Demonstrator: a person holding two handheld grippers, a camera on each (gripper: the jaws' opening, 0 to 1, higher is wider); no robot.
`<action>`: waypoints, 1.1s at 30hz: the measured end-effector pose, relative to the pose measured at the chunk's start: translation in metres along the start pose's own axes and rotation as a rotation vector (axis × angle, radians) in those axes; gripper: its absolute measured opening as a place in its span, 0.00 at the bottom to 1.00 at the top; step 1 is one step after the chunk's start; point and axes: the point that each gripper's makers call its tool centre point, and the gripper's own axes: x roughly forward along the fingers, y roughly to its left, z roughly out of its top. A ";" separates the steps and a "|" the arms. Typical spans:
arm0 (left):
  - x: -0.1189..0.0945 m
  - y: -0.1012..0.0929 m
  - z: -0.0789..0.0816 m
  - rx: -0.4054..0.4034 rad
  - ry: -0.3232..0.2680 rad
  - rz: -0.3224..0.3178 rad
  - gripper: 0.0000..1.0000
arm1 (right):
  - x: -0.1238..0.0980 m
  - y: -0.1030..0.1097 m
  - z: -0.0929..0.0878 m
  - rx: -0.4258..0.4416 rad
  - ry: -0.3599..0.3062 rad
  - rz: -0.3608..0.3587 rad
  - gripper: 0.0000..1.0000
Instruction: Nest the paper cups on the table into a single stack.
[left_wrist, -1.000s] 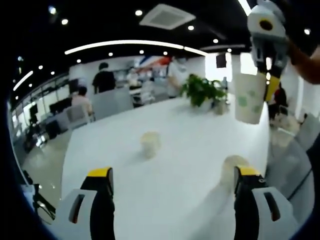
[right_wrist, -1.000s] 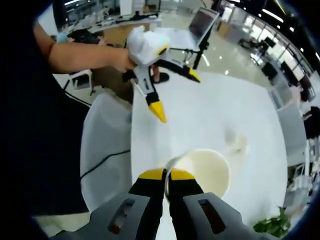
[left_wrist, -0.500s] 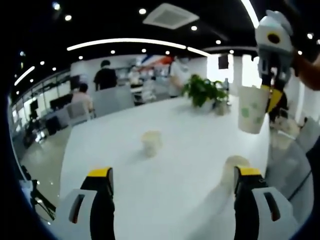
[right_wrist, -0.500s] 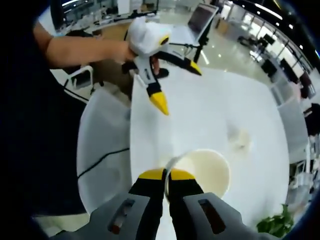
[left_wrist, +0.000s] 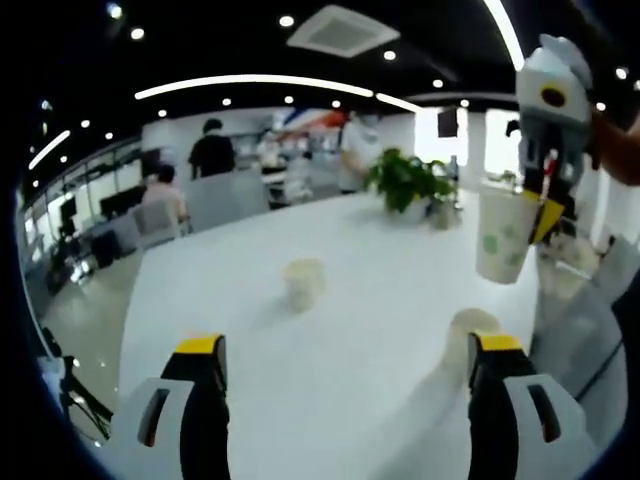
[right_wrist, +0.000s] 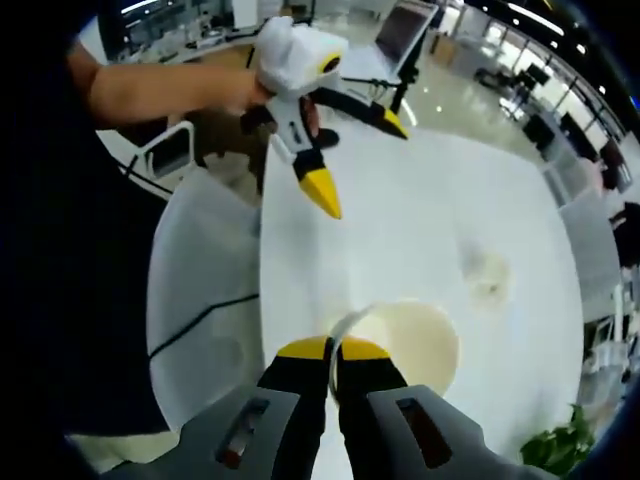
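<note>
Right gripper (right_wrist: 333, 350) clamped on held cup (right_wrist: 405, 345) rim, aloft at 3 o'clock. Left gripper (left_wrist: 345, 350) jaws apart, empty. Lower it straight over table cup (left_wrist: 468, 335) at 5 o'clock; another cup (left_wrist: 302, 284) mid-table (left_wrist: 330, 240).

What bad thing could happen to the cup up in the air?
The right gripper pinches the held cup only by its rim, so it might slip out or get squashed. It also hangs high above the table, and the cup by the left gripper's jaw is small to aim at; coming down crooked could knock it over instead of nesting.
</note>
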 end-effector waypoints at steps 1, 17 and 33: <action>0.000 0.000 0.000 -0.002 0.000 0.001 0.98 | 0.001 0.000 0.000 0.003 0.000 0.002 0.00; 0.001 0.000 -0.001 -0.020 -0.011 0.001 0.98 | 0.019 0.001 -0.009 0.028 0.010 0.002 0.00; 0.003 0.001 -0.001 -0.059 -0.025 0.010 0.98 | 0.045 0.008 -0.019 0.083 0.007 0.029 0.00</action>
